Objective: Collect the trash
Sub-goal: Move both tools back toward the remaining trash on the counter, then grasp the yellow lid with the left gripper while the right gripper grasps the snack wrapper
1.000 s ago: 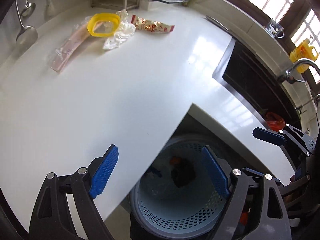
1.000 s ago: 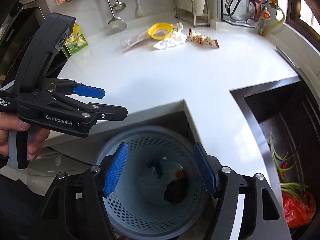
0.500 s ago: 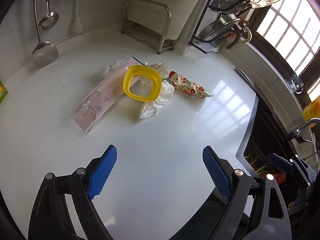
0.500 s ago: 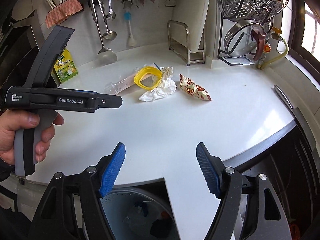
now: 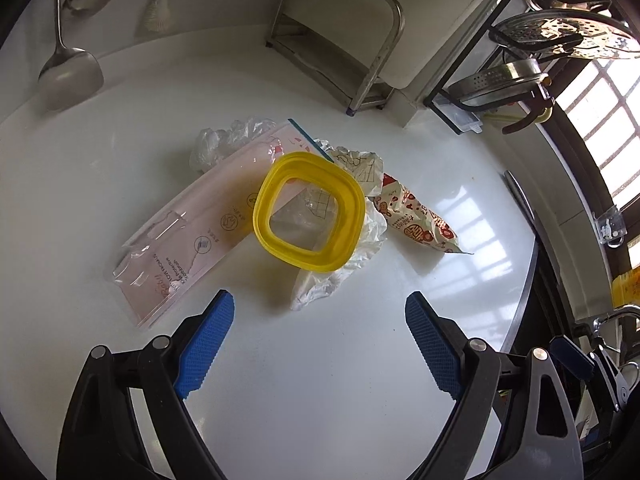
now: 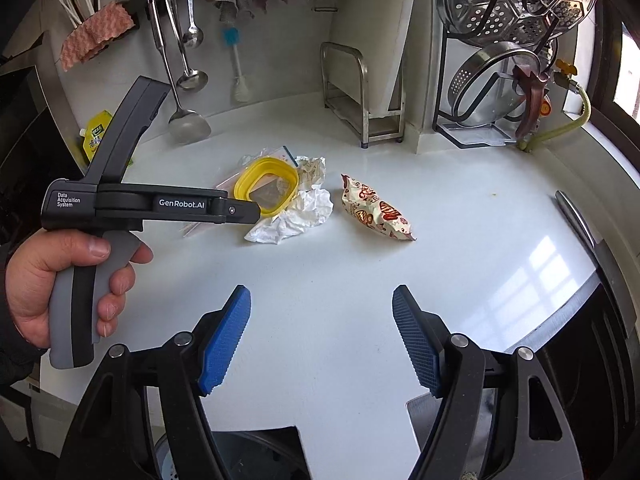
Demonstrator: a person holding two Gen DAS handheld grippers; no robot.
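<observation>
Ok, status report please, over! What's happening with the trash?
Both tools open, empty: left, right. Trash pile on counter, yellow lid on top, snack wrapper beside. Nothing in the way.

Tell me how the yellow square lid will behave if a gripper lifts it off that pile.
The yellow lid looks like thin moulded plastic, so probably light and fairly stiff. It lies tilted on the crumpled white paper and pink packet, so it may slide when nudged. Its raised rim should give the pads purchase.
</observation>
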